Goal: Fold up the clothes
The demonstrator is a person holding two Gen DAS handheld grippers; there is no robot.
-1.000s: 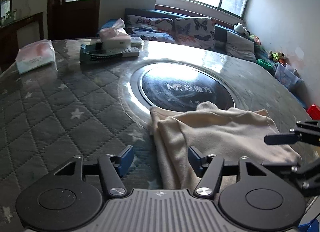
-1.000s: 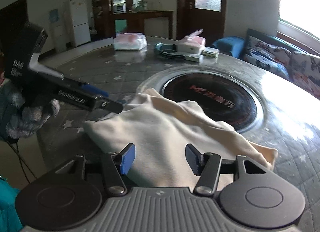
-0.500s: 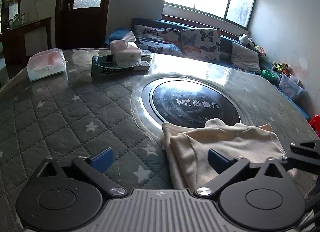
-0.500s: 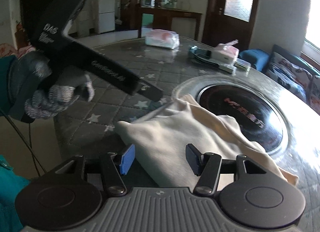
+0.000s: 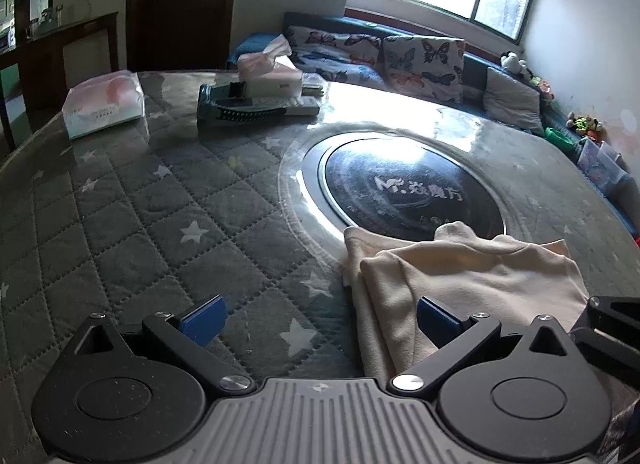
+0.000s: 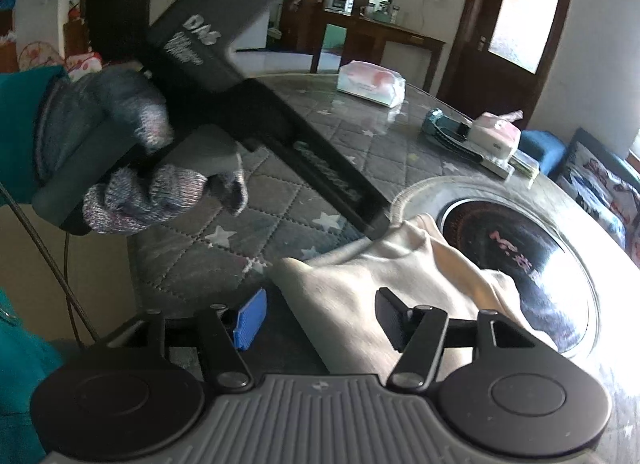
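A cream garment lies folded in a loose bundle at the near edge of the round quilted table, partly over the black glass centre disc. My left gripper is wide open and empty, its right finger over the cloth's left edge. In the right wrist view the garment lies under my right gripper, which is open and empty above it. The left gripper's body, held in a knit-gloved hand, reaches to the cloth's far corner.
A pink-and-white tissue pack, a teal tray with a comb and a tissue box sit at the table's far side. A sofa with butterfly cushions stands behind. The table edge is close below my grippers.
My left gripper has opened wide and drawn back off the cloth toward the table's edge. My right gripper opened somewhat and pulled back. The garment lies let go on the table.
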